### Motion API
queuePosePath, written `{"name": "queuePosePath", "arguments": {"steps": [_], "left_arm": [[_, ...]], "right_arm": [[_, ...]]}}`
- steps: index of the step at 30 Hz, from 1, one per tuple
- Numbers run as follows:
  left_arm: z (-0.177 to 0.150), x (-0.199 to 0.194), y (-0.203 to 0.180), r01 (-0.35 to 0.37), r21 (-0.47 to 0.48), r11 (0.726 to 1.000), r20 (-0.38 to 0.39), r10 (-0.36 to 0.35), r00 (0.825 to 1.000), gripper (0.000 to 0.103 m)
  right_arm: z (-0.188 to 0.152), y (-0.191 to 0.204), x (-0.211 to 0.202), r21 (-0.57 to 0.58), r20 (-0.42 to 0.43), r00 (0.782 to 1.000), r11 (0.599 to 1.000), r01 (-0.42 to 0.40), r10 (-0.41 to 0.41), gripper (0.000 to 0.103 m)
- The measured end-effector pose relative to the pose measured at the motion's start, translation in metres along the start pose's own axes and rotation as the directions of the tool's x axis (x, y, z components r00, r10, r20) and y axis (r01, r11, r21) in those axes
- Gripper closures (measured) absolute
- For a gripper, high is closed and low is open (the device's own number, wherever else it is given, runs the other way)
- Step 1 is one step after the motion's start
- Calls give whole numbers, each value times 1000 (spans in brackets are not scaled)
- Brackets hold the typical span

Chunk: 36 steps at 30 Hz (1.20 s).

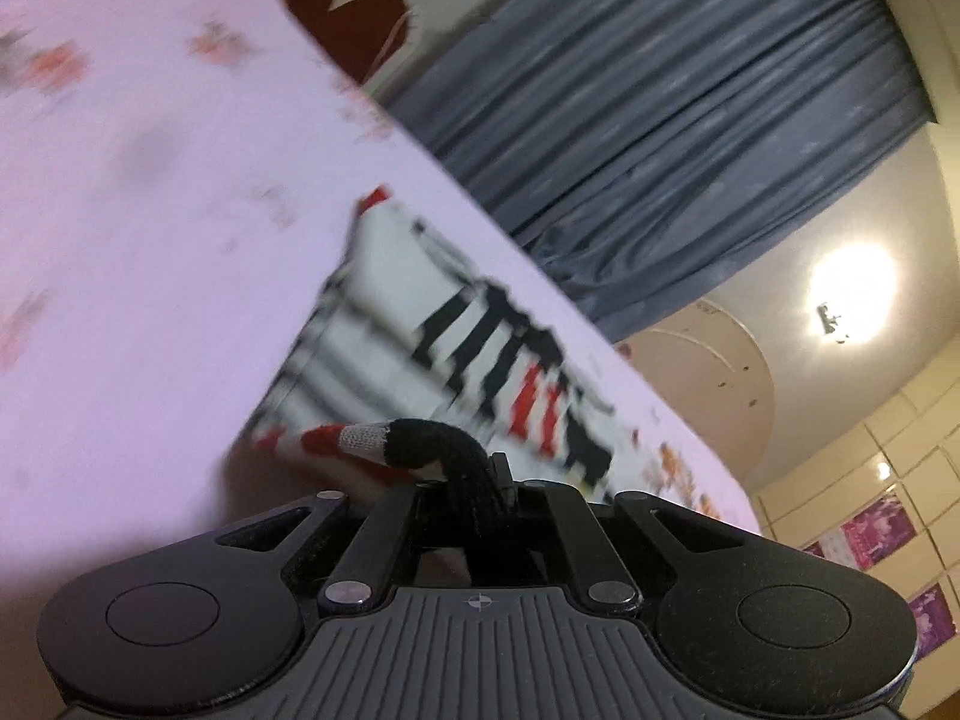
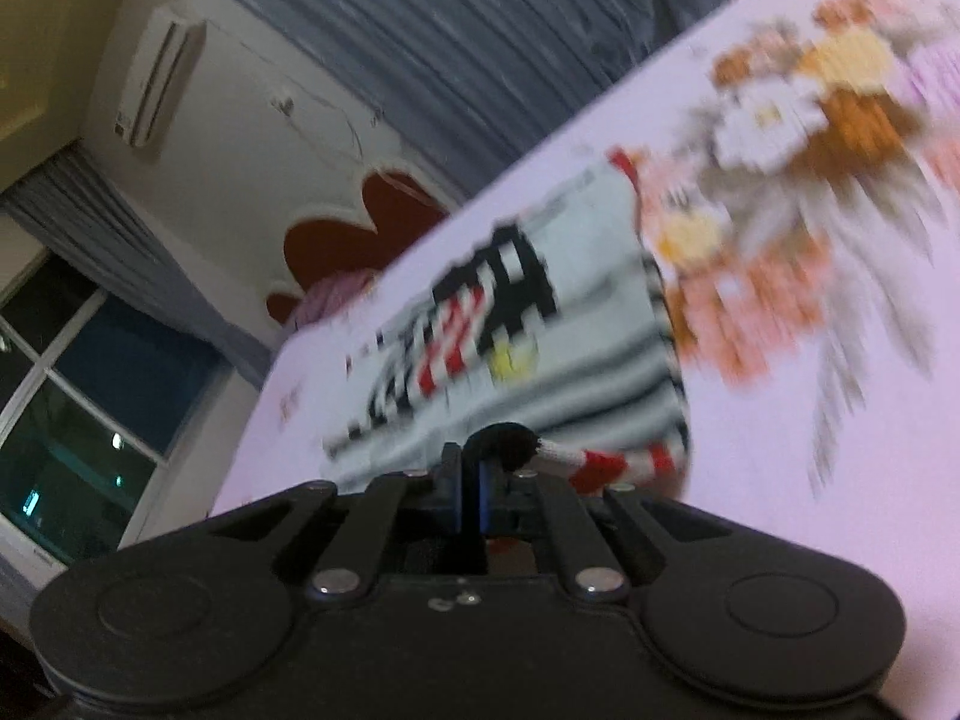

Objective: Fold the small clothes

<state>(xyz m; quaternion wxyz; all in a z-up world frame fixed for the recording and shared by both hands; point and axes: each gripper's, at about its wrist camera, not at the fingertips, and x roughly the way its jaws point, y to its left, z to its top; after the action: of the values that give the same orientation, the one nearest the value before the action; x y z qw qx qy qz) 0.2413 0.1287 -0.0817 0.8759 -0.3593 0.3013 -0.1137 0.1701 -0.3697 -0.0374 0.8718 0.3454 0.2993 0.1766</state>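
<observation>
A small white garment [image 1: 384, 354] with black, red and grey stripes and a blocky print lies on the pink floral bed sheet [image 1: 150, 228]. My left gripper [image 1: 480, 480] is shut on its black, white and red banded edge [image 1: 414, 438]. In the right wrist view the same garment [image 2: 540, 324] lies on the sheet [image 2: 840, 420]. My right gripper [image 2: 474, 474] is shut on the banded edge [image 2: 540, 450] at the near side. Both views are tilted and blurred.
Grey curtains [image 1: 660, 120] hang behind the bed. A wall air conditioner [image 2: 159, 81] and a dark window [image 2: 72, 390] show at the left of the right wrist view. A ceiling lamp [image 1: 852, 294] glares at the right.
</observation>
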Motion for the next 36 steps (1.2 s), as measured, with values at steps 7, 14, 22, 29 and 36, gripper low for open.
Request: {"name": "queuePosePath", "arguments": {"steps": [7, 14, 22, 29, 36], "left_arm": [[82, 101, -22, 0, 31, 1000, -45, 1, 999, 100], [142, 225, -11, -70, 56, 996, -168, 78, 983, 100], [160, 286, 3, -37, 65, 997, -180, 48, 982, 62], [168, 265, 12, -9, 158, 987, -98, 24, 995, 29], [150, 291, -18, -87, 476, 875, -199, 204, 959, 39]], "right_arm": [[87, -4, 74, 59, 49, 998, 998, 25, -28, 98], [143, -42, 175, 192, -2, 994, 976, 104, -105, 98], [169, -75, 258, 215, 0, 975, 952, 216, -222, 68], [169, -60, 229, 39, 87, 972, 975, 217, -220, 55], [150, -23, 256, -403, 1, 948, 867, 293, -320, 44]]}}
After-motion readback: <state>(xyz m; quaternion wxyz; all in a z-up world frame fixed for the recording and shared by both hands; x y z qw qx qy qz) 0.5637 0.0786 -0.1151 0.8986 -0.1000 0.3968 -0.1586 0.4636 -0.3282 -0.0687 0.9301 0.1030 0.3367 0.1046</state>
